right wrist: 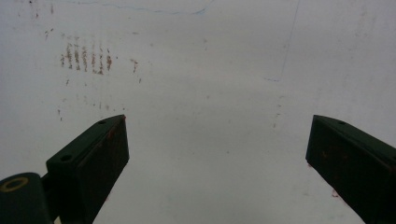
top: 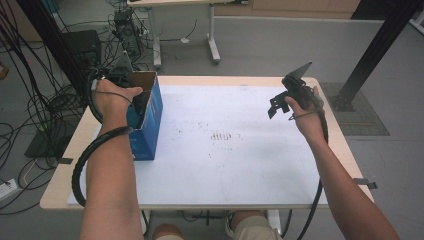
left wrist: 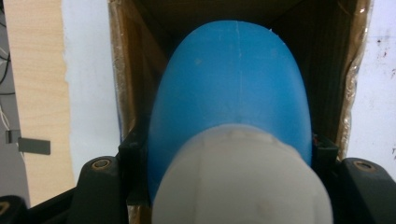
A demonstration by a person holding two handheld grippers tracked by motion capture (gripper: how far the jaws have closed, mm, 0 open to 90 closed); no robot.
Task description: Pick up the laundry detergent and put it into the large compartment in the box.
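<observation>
We see the left gripper (left wrist: 229,154) clamped on a blue bottle (left wrist: 233,98) with a white cap (left wrist: 243,182); its two black jaws press against the bottle's sides just above the cap, closed as far as the bottle lets them. In the left gripper view the bottle points down into the open mouth of a cardboard box (left wrist: 122,84), whose brown inner walls rise around it on both sides. From the high view, that blue box (top: 148,120) stands upright near the table's (top: 240,165) left edge, toward the far left corner, and the left hand (top: 112,97) is at its open top, so the gripper itself is hidden there behind the hand and the box's flap. The right gripper (top: 285,100) hangs in the air over the far right part of the table, near its right edge, well apart from the box. In the right gripper view its jaws stand wide apart with nothing between them, above the white table surface (right wrist: 210,116) with its small brown marks (right wrist: 86,57).
</observation>
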